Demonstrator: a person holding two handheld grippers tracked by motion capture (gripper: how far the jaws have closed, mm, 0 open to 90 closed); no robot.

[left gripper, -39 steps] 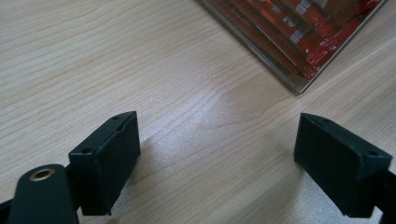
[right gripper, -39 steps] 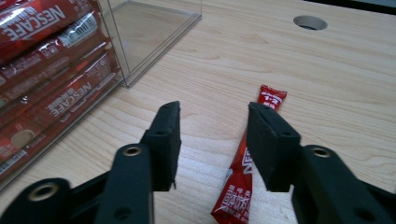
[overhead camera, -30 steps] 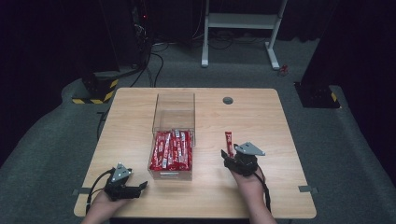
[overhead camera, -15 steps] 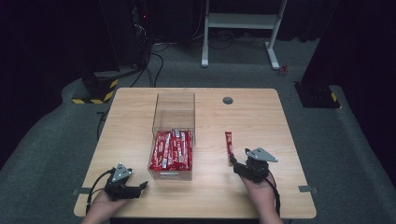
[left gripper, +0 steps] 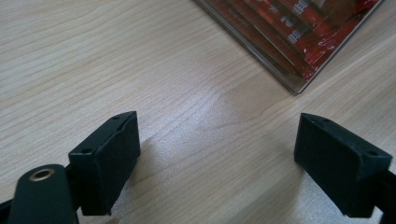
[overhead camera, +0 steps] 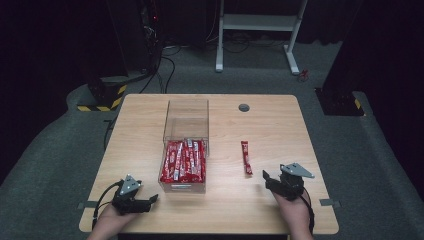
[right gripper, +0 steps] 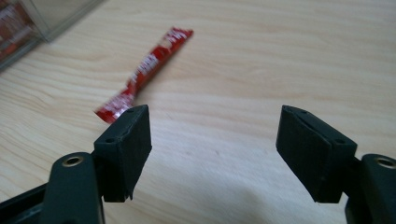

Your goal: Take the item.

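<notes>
A single red sachet [overhead camera: 246, 157] lies flat on the wooden table [overhead camera: 280, 125], right of a clear box [overhead camera: 185, 150] packed with several red sachets. In the right gripper view the sachet [right gripper: 147, 70] lies ahead and left of the jaws. My right gripper [overhead camera: 266, 178] rests near the front right edge, a little behind and right of the sachet; it is open, its jaws have just been opening, and nothing is between them [right gripper: 212, 149]. My left gripper [overhead camera: 150, 200] sits open at the front left, pointing toward the box corner [left gripper: 294, 60], empty [left gripper: 217, 158].
A small dark round grommet [overhead camera: 243, 107] is set in the table near the far edge. Beyond the table stand a white frame [overhead camera: 260, 30] and cables on the grey floor. Bare wood lies between the two grippers.
My right gripper has let go of the red sachet, which now lies flat, and has pulled back to the right and toward the front edge. The left gripper has kept still.
</notes>
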